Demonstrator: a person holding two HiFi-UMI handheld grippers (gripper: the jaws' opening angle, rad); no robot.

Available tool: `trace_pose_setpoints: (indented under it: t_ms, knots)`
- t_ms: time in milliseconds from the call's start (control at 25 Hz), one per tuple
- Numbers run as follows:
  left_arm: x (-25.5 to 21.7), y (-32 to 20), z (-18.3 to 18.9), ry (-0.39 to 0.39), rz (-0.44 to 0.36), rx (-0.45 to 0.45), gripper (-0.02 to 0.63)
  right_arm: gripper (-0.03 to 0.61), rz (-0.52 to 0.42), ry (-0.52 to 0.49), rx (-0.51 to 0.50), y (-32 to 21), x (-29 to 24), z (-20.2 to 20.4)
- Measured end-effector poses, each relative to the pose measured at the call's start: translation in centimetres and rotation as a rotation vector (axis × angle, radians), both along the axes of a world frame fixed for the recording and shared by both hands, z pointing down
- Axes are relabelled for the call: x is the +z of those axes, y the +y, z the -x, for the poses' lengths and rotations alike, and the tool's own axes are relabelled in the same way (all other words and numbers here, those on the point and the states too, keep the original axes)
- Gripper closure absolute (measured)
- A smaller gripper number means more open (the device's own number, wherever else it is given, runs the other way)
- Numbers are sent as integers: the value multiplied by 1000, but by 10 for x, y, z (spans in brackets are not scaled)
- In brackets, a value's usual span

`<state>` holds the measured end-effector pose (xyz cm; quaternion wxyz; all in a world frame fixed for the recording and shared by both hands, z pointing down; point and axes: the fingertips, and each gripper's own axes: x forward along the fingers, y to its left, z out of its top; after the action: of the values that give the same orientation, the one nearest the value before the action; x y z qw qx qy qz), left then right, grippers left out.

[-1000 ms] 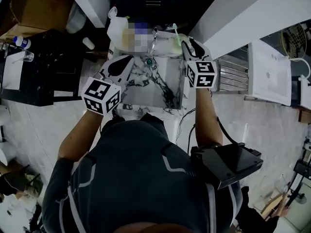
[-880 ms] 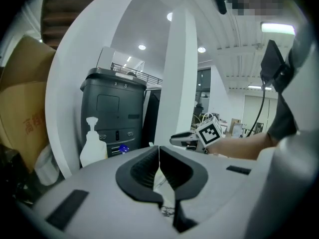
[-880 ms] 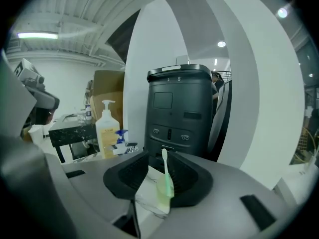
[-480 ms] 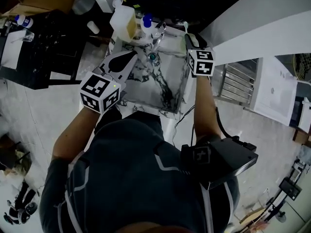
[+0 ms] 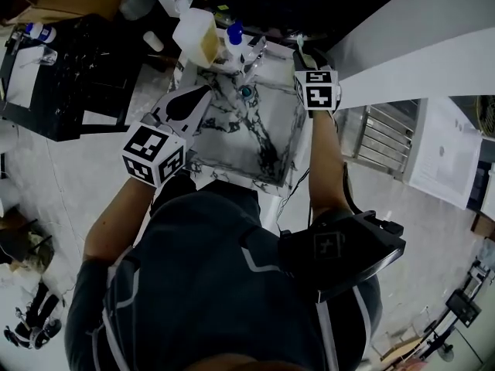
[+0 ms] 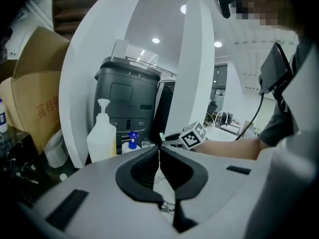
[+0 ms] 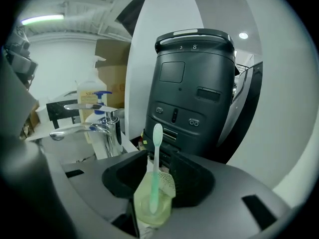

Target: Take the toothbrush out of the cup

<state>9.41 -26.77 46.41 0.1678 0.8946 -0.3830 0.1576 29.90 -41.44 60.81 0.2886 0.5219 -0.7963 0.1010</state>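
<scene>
Since the toothbrush [image 7: 156,158] stands upright in the cup [image 7: 152,208], low in the middle of the right gripper view, the taking-out is not yet done. As I judge it, only the approach has been made. Gripping the brush, lifting it clear of the rim and carrying it off are all left.

The right gripper [image 7: 158,157] has its jaws spread wide. One black pad stands on each side of the cup, and the brush rises through the gap between them. Whether the pads already brush the cup's wall is hard to tell from this low angle, but no pinch shows. In the head view this gripper sits at the upper right corner of the sink [image 5: 232,141], near the top middle of the frame.

The left gripper [image 6: 159,151] is clenched, its tips meeting with nothing between them. It hangs over the left edge of the sink, well apart from the cup.

The cup is pale, see-through and yellowish-green. The brush is the only thing I can make out in it, and its top end stands well above the rim. Behind the faucet [image 7: 92,126], at the top of the head view, stand a pump bottle [image 5: 197,37] of yellowish liquid and a small blue-capped bottle [image 5: 233,37].
</scene>
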Motion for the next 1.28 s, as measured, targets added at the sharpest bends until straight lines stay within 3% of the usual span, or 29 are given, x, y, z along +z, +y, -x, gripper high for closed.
trace_pose_setpoints:
  t_ms: [360, 600, 880, 1280]
  knots:
    - [4, 0, -1, 6, 6, -1, 603, 471, 44, 96, -54, -7, 10, 8]
    - [8, 1, 5, 6, 19, -15, 603, 515, 49, 109, -53, -10, 12, 10]
    - [0, -1, 14, 14, 5, -24, 603, 537, 21, 82, -25, -6, 2, 4]
    - [-22, -4, 11, 46, -16, 16, 603, 538, -102, -73, 57, 4, -68, -4]
